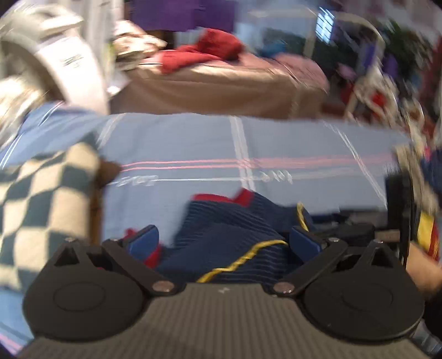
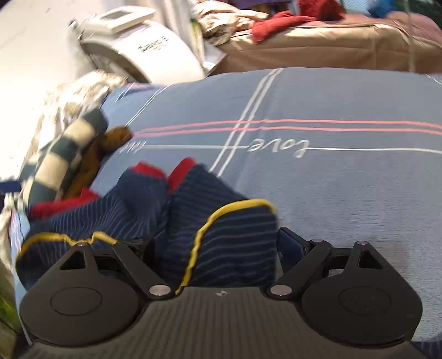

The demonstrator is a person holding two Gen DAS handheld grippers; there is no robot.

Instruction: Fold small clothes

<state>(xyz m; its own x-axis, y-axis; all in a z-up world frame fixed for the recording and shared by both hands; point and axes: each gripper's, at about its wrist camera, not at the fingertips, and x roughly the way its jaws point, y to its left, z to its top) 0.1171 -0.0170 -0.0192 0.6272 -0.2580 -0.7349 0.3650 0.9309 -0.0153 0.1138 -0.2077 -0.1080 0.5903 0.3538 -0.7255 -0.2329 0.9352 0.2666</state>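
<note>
A small navy striped garment (image 1: 229, 234) with yellow piping and red trim lies crumpled on the blue bed sheet (image 1: 193, 143). My left gripper (image 1: 225, 239) is open, its blue fingers (image 1: 143, 237) wide apart on either side of the garment. In the right wrist view the same garment (image 2: 221, 234) is bunched between the fingers of my right gripper (image 2: 218, 245), which is open; its right finger (image 2: 290, 243) shows beside the cloth and the left one is hidden under it.
A checked teal-and-cream cloth (image 2: 63, 154) and a brown item (image 2: 110, 140) lie left of the garment. A white machine (image 2: 143, 49) stands behind. A tan covered surface (image 2: 331, 47) with a red cloth (image 2: 276, 24) sits beyond the sheet (image 2: 345, 176).
</note>
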